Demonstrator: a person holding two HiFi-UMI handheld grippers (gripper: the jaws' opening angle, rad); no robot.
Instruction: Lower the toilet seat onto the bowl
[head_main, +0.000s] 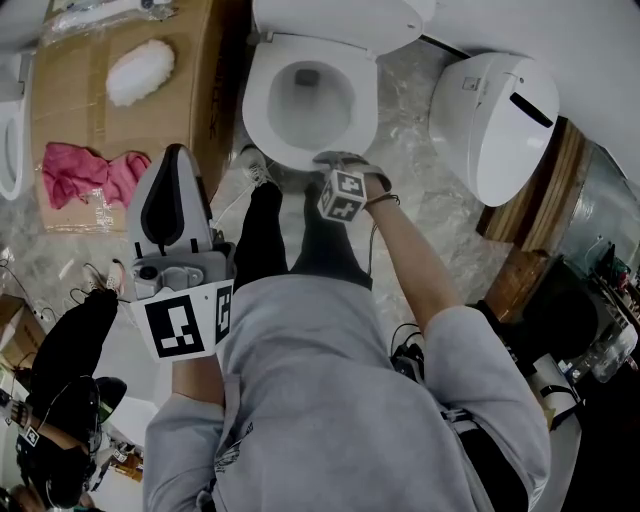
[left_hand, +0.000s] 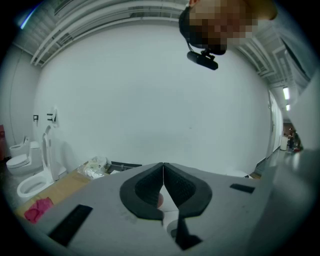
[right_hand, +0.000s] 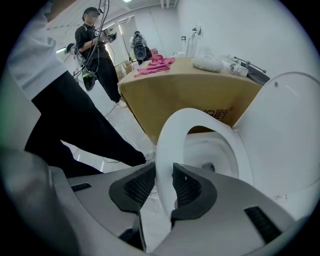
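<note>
Toilet seat (right_hand: 169, 145): a white ring lying low over the toilet bowl (head_main: 340, 115), its front rim caught in the right tool. I cannot tell whether it rests on the bowl's edge or sits just above it.

Right tool (right_hand: 163, 172): at the bowl's front, pointing steeply down. It is closed across the seat's front rim — one jaw outside the ring, the other inside the opening, and both pads against the white plastic.

Left tool (left_hand: 163, 166): held up well back from the bowl, off to its left as the person faces it, and aimed at a bare white wall. Its jaws are pressed together tip to tip with nothing gripped.

Lid (right_hand: 287, 120): white, standing upright behind the bowl.

Person: stands right at the bowl's front in black trousers (head_main: 262, 245) and a grey top, with one shoe just beside the bowl's foot.

Cardboard box (head_main: 195, 120): just beside the bowl on its left. On top lie a pink cloth (head_main: 85, 172), on the side away from the bowl, and a white fluffy bundle (head_main: 140, 72), nearer the bowl.

Spare toilet cover (head_main: 495, 120): white, to the bowl's right, near it but apart, and propped against a wooden piece (head_main: 555, 185).

Floor (head_main: 420, 210): grey marbled tile all round the bowl.

Second person (right_hand: 95, 47): dressed in black, standing beyond the box and well away from the bowl — some equipment in the hands.
</note>
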